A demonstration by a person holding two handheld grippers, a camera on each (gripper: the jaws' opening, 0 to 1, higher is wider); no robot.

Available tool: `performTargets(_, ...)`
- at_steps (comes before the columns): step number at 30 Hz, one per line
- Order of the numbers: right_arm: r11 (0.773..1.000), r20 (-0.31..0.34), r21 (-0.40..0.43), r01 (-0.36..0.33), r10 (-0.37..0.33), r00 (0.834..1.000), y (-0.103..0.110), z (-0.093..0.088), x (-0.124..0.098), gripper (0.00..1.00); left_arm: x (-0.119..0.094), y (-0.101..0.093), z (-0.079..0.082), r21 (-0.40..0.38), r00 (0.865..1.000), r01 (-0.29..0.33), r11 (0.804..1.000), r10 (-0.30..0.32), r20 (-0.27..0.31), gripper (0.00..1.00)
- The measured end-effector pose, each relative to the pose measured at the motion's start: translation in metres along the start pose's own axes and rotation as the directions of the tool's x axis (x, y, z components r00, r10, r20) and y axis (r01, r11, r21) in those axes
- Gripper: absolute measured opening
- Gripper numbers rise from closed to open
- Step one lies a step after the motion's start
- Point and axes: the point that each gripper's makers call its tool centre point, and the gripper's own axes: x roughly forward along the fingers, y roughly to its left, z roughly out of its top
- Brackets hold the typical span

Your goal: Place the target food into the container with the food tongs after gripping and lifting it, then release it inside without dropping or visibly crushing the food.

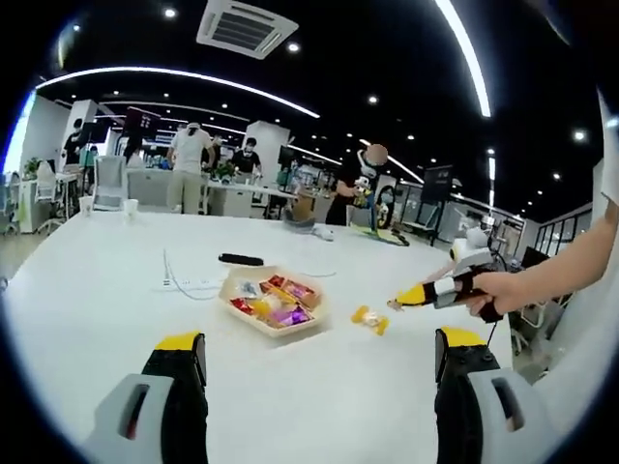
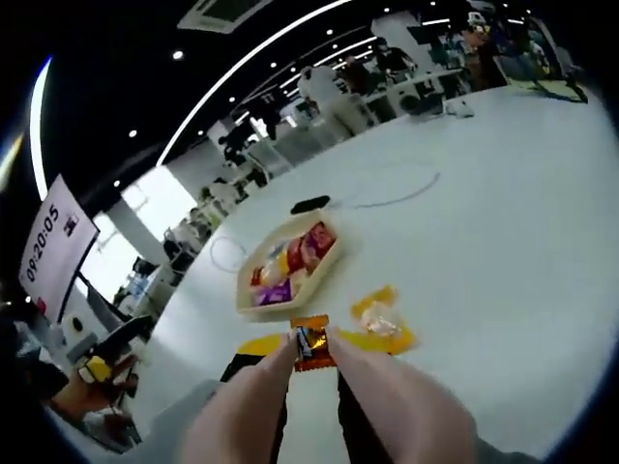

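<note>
A shallow cream tray (image 1: 311, 319) (image 2: 331, 259) with several bright wrapped snacks lies mid-table. A yellow wrapped candy (image 1: 370, 319) (image 2: 379, 317) rests on the table beside it. In the right gripper view, pale food tongs (image 2: 256, 391) run forward between my right gripper's (image 2: 314, 344) yellow-tipped jaws. The tong tips are pinched on an orange snack packet (image 2: 311, 346), close to the yellow candy and short of the tray. My right gripper (image 1: 406, 298), held by a hand, also appears just right of the candy. My left gripper (image 1: 319, 346) stands open near the table's front, holding nothing.
A black bar-shaped object (image 1: 241, 259) (image 2: 309, 205) and a white cable (image 1: 184, 282) lie beyond the tray. Several people stand at desks behind the big white table (image 1: 116, 251). A person's forearm (image 1: 566, 271) reaches in from the right.
</note>
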Motion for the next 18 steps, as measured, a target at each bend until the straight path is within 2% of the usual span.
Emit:
performTargets(2, 1.000, 0.036, 0.014, 0.025, -0.026, 0.999, 0.002, 0.009, -0.007, 0.18, -0.002, 0.005, -0.005, 0.058, 0.998, 0.037, 0.998, -0.034, -0.044, 0.99)
performTargets(4, 0.996, 0.075, 0.076, 0.044, -0.050, 0.996, -0.001, 0.017, -0.009, 0.18, -0.004, 0.018, -0.008, 0.053, 0.998, 0.036, 0.998, -0.033, -0.046, 0.99)
performTargets(7, 0.994, 0.105, 0.109, 0.031, -0.043, 0.994, -0.006, 0.030, -0.001, 0.18, -0.003, 0.037, -0.007, 0.059, 0.999, -0.015, 0.998, 0.017, -0.027, 0.99)
performTargets(8, 0.986, 0.090, 0.169, -0.002, -0.013, 0.996, -0.007, 0.030, 0.008, 0.18, -0.002, 0.041, -0.007, 0.074, 0.999, -0.037, 0.997, 0.038, -0.009, 0.99)
performTargets(11, 0.983, 0.082, 0.186, -0.010, -0.006, 0.997, -0.008, 0.029, 0.010, 0.18, -0.001, 0.044, -0.007, 0.055, 0.999, -0.053, 0.997, 0.053, 0.004, 0.99)
performTargets(12, 0.975, 0.099, 0.219, -0.039, 0.018, 0.995, -0.009, 0.036, 0.013, 0.18, -0.004, 0.048, -0.005, 0.013, 0.994, -0.104, 0.994, 0.104, 0.017, 0.99)
performTargets(13, 0.976, 0.101, 0.212, -0.042, 0.021, 0.995, -0.011, 0.040, 0.015, 0.18, -0.005, 0.046, -0.003, -0.001, 0.994, -0.106, 0.994, 0.106, 0.031, 0.99)
performTargets(14, 0.974, 0.113, 0.222, -0.045, 0.020, 0.993, -0.013, 0.044, 0.016, 0.18, -0.002, 0.044, -0.010, 0.001, 0.995, -0.093, 0.996, 0.093, 0.018, 0.99)
performTargets(15, 0.971, 0.125, 0.234, -0.048, 0.019, 0.992, -0.014, 0.048, 0.015, 0.18, 0.000, 0.044, -0.017, 0.014, 0.996, -0.091, 0.996, 0.091, -0.017, 0.99)
performTargets(16, 0.969, 0.150, 0.240, -0.056, 0.020, 0.989, -0.014, 0.054, 0.011, 0.18, 0.000, 0.044, -0.016, 0.014, 0.996, -0.086, 0.996, 0.086, -0.017, 0.99)
performTargets(18, 0.969, 0.157, 0.239, -0.056, 0.018, 0.987, -0.015, 0.056, 0.010, 0.18, 0.000, 0.048, -0.012, 0.023, 0.997, -0.078, 0.997, 0.079, -0.021, 0.99)
